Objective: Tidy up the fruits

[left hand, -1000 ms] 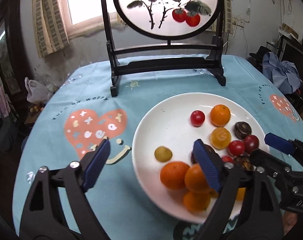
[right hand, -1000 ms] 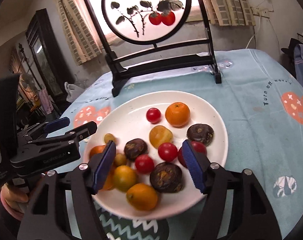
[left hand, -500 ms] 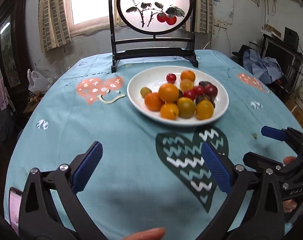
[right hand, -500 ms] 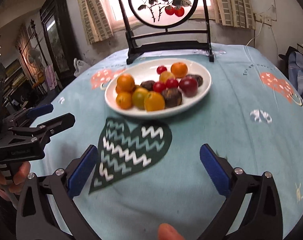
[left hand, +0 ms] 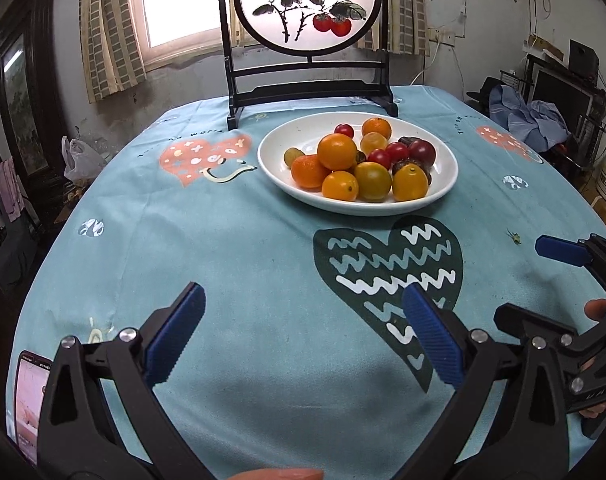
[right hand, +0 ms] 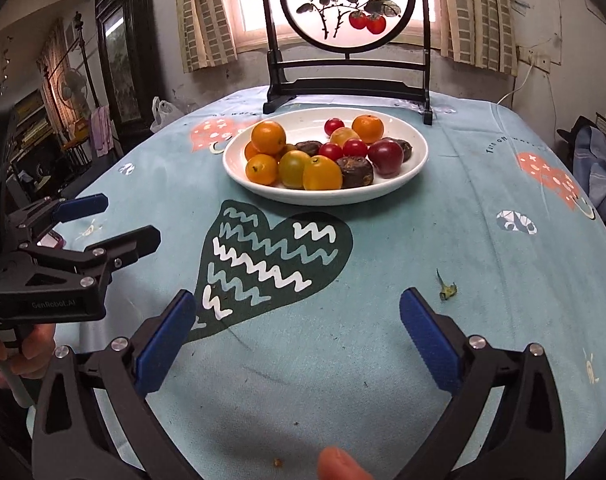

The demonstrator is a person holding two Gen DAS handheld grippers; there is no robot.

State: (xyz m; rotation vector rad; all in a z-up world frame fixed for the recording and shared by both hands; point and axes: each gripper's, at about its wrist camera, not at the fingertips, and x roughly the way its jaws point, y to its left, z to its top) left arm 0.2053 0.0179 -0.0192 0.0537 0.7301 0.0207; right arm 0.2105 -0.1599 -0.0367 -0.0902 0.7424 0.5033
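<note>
Many small fruits (left hand: 355,164) lie together in one white plate (left hand: 275,160), which stands on the teal tablecloth (left hand: 223,248) in front of a dark wooden screen stand (left hand: 309,92), well apart from both tools. All fruit that I can see is inside the plate; a small green scrap (right hand: 447,289) lies on the cloth, maybe a stem. The left gripper (left hand: 303,336) is released, its blue pads wide apart and nothing between them, low over the near part of the table; the right gripper (right hand: 295,338) is released in the same way and carries nothing. This fits both a sorting that is finished and one that is to come, so I do not judge which. About handling, I think the oranges (right hand: 267,137) are firm and light, with a slightly rough skin that the ribbed pads can grip well across the widest part. The cherry tomatoes (right hand: 355,147) look smooth and soft, so they may slip or burst under a hard squeeze; a gentle closing around the middle seems better. The dark wrinkled fruits (right hand: 357,171) seem tougher. Round pieces piled together can roll when a neighbour is lifted.
</note>
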